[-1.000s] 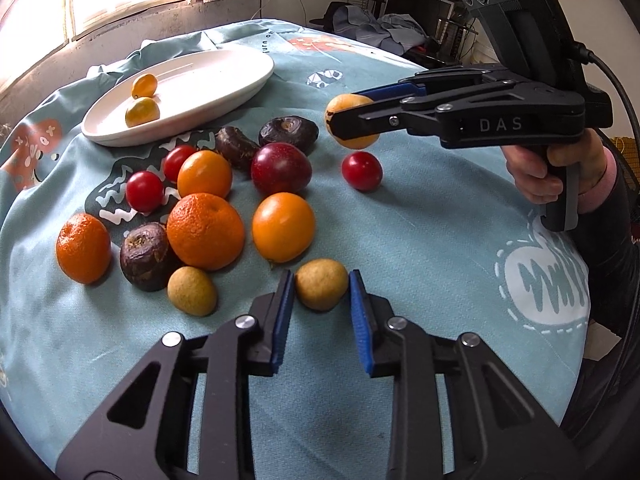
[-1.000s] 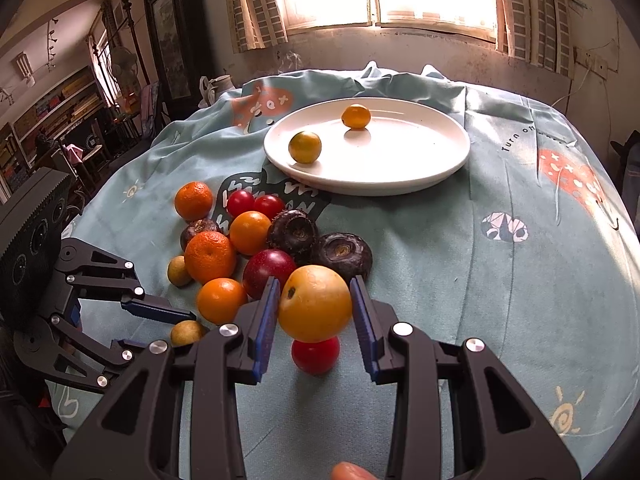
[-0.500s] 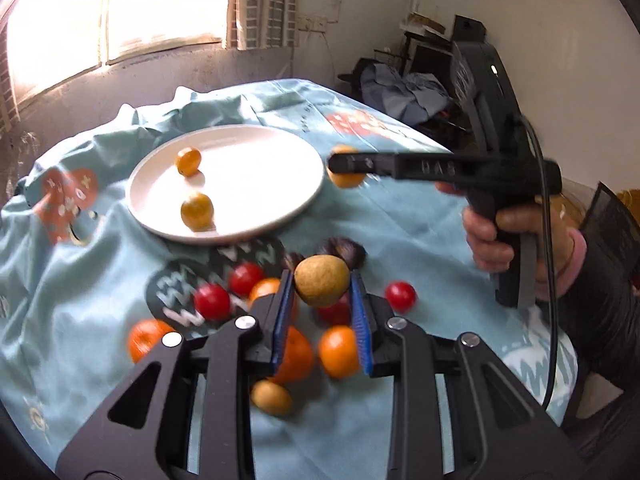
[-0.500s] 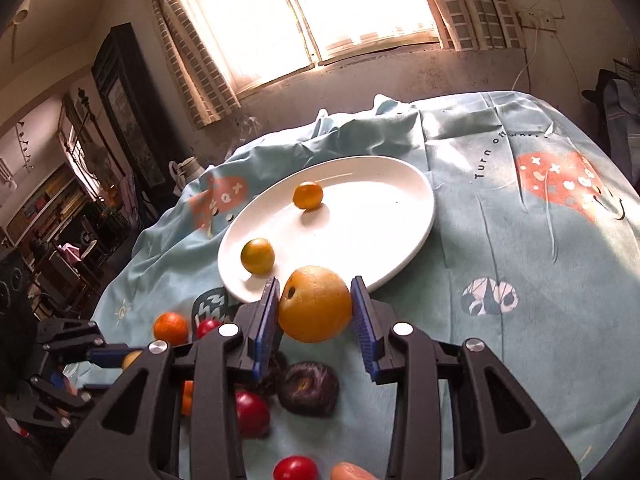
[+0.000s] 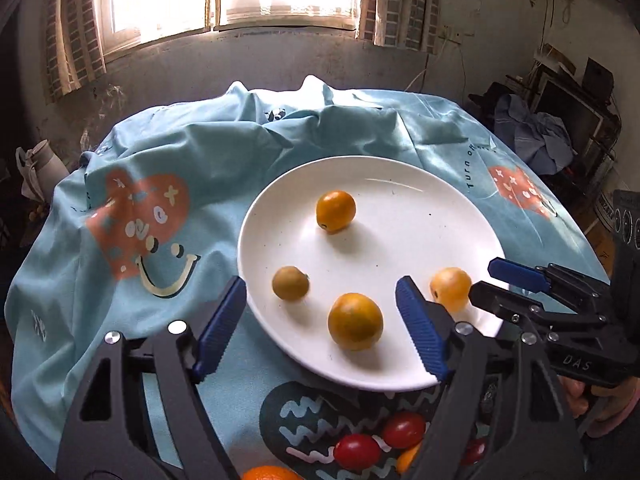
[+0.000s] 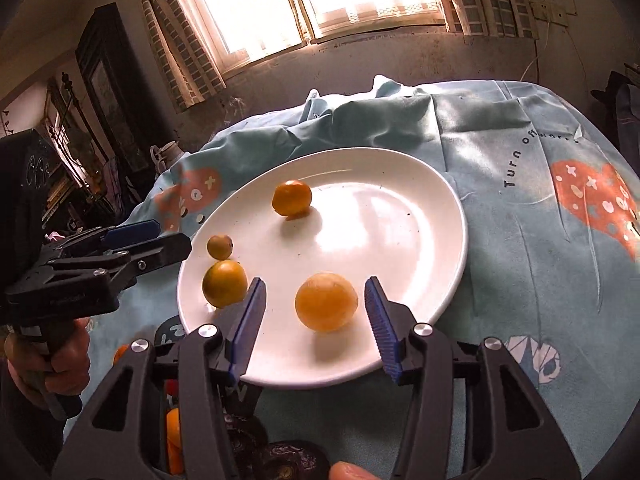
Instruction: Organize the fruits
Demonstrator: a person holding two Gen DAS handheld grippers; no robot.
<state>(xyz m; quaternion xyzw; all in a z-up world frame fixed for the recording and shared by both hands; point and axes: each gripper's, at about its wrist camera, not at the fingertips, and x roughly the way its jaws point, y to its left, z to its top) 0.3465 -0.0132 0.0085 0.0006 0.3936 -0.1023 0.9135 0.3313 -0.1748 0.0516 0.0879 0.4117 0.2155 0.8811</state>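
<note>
White and round, the plate point(image 5: 400, 184) sat on a blue cloth point(image 5: 168, 152) with four small fruits lying on it. Only the left view showed the two red tomatoes point(image 5: 357, 450) on the cloth just in front of the plate. Only the right view showed the dark purple fruit point(image 6: 294, 460) at the bottom edge. The left claw point(image 5: 320, 326) was spread wide and held nothing; a small brownish-yellow fruit point(image 5: 291, 283) and a bigger orange-yellow fruit point(image 5: 355, 321) lay on the plate between its blue fingers point(image 5: 218, 328), not touched by them. The right claw point(image 6: 316, 328) was wide open too and gripped nothing, and a pale orange fruit point(image 6: 326, 301) rested on the plate between its tips, apart from both. The fourth fruit point(image 6: 292, 197), shiny and orange, sat nearer the middle of the plate, away from the others.
</note>
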